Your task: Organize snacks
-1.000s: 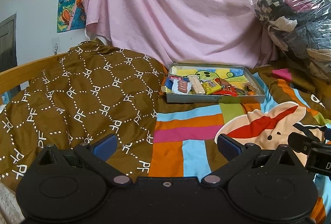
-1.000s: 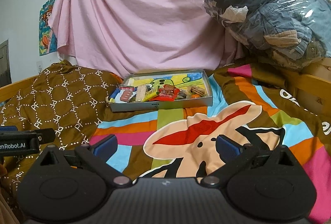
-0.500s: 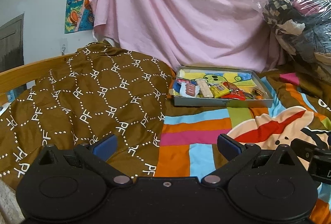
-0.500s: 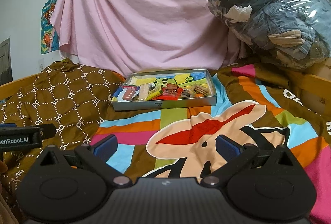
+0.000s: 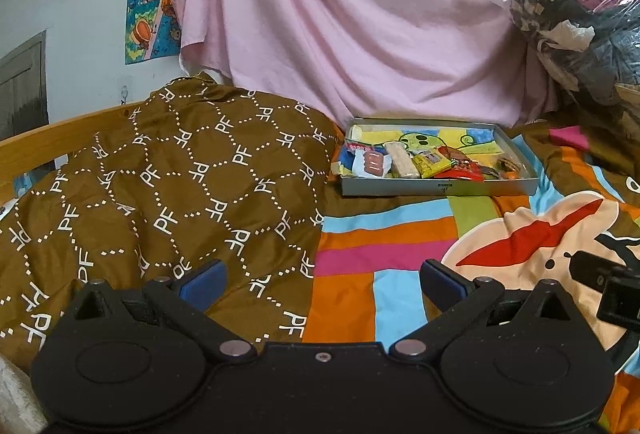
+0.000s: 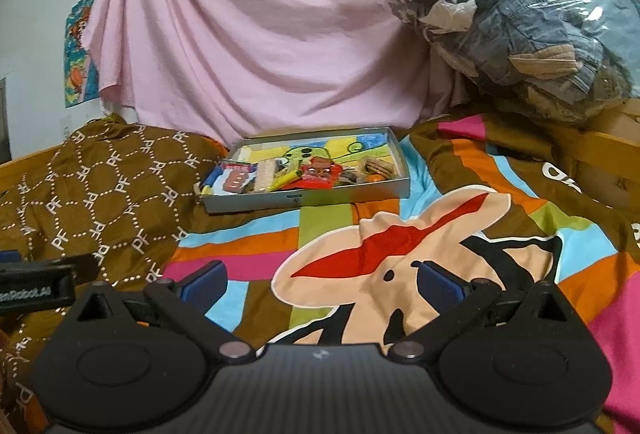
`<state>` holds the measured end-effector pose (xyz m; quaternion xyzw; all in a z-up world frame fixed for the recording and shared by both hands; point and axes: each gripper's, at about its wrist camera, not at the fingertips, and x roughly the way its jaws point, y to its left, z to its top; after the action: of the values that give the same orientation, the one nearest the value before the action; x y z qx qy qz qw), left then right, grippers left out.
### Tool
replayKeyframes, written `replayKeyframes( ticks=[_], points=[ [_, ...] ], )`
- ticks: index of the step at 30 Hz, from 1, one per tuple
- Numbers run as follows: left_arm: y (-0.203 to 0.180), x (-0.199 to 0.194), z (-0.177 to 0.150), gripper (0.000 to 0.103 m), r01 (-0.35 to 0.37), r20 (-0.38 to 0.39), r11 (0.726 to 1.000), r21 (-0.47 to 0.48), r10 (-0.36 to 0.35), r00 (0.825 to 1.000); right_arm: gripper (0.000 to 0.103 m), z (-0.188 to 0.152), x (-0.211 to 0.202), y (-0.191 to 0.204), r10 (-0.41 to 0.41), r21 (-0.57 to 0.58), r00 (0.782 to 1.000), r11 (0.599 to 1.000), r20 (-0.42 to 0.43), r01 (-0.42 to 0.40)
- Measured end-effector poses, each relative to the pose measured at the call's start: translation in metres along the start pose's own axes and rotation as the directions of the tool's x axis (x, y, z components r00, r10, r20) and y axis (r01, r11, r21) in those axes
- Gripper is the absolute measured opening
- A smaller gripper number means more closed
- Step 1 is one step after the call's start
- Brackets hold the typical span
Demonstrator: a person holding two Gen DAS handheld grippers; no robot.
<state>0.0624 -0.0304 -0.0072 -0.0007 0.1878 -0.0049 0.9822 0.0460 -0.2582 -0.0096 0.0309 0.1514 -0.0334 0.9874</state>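
Both the left gripper [image 5: 320, 280] and right gripper [image 6: 320, 280] hover wide open and empty, near the bedspread [image 6: 256, 234]. Approach the far snack tray [image 6: 304, 195] low and level, targeting one wrapped snack [image 6: 318, 173] at a time.

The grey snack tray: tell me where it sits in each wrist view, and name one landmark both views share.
Left wrist view: the grey snack tray lies right of centre on the bed, where the brown PF-pattern blanket meets the striped cover.
Right wrist view: the grey snack tray lies just left of centre, tilted, with the brown PF-pattern blanket on its left.
Shared landmark: the pink sheet hanging behind the tray.
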Motion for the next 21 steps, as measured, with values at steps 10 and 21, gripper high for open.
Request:
replayKeyframes(
  ticks=[10, 21],
  points=[
    [0.0008, 0.0018, -0.0006, 0.102, -0.007, -0.007, 1.0, -0.01, 0.007, 1.0, 0.103, -0.0014, 0.0002, -0.0002, -0.004, -0.006, 1.0, 1.0, 0.007, 0.005],
    [0.0014, 0.0014, -0.0015, 0.102, -0.012, -0.012, 1.0, -0.011, 0.012, 1.0, 0.103, -0.0011, 0.0, 0.0008, 0.002, -0.013, 1.0, 1.0, 0.007, -0.002]
  ],
)
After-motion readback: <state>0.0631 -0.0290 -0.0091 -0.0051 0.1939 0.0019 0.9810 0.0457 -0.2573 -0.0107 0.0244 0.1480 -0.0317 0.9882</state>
